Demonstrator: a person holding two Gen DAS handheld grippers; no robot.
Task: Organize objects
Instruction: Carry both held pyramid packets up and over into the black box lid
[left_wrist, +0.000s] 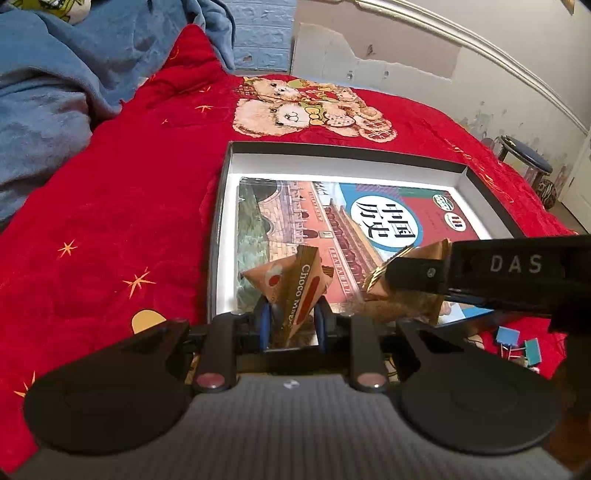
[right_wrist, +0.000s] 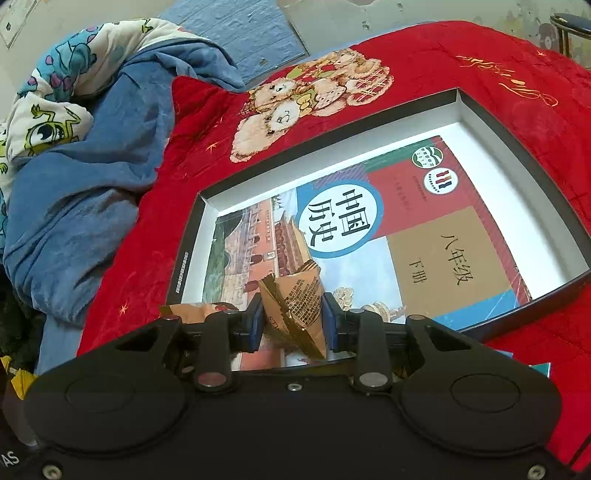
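Two grippers are each clenching a brown snack packet: the left gripper (left_wrist: 293, 325) is pinching the "Choco" packet (left_wrist: 295, 291), the right gripper (right_wrist: 293, 317) the gold-edged packet (right_wrist: 295, 306). Both packets are hanging just above the near end of the textbook (right_wrist: 406, 236), which is lying inside the shallow box (right_wrist: 517, 147) on the red bedspread (left_wrist: 110, 221).

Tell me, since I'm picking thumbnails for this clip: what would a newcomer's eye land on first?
Probably the bright red bedspread with its teddy-bear print, filling both views. On it lies an open shallow box holding a colourful history textbook. Just above the book, each hand-held gripper is shut on a tan triangular snack packet: the left hand-held gripper on the Choco packet, the right hand-held gripper on the other packet.
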